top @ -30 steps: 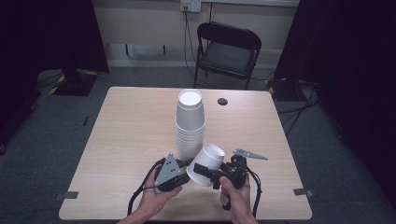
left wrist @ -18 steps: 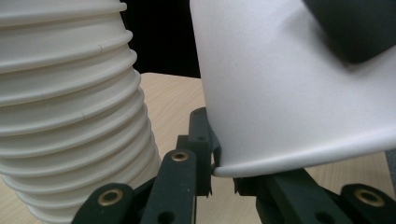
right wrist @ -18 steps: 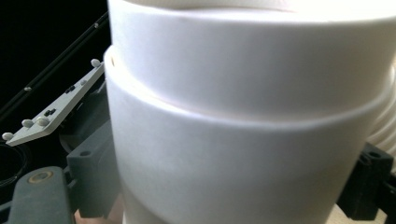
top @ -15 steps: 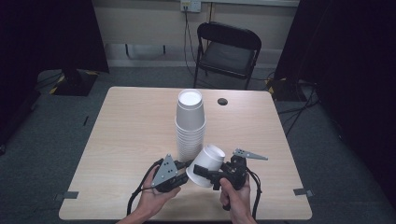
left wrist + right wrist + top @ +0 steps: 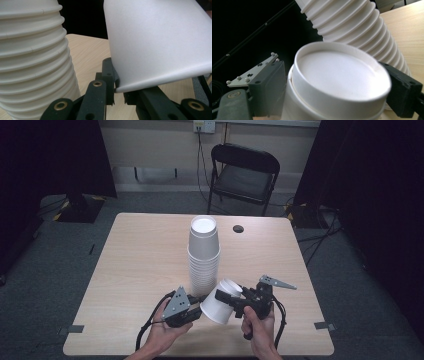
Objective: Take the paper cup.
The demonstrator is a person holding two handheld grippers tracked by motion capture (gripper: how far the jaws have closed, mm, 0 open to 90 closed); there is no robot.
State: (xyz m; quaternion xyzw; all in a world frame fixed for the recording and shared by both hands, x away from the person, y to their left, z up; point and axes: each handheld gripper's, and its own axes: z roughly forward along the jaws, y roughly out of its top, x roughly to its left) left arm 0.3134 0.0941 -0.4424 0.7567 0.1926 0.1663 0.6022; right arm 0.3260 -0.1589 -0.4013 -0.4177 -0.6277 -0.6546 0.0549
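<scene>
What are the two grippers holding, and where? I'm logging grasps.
Left gripper pinches the white paper cup by its rim; right gripper clamps the cup's body near its base.

A studio-like recording room, this: black curtains [image 5: 60,160] hang at both sides beyond the grippers, grey carpet [image 5: 45,270] runs under a plain wooden table [image 5: 140,260], tape marks [image 5: 75,328] sit by its near corners, and past its far edge a folding chair [image 5: 243,177] waits below a wall socket [image 5: 204,126] trailing cables.
</scene>
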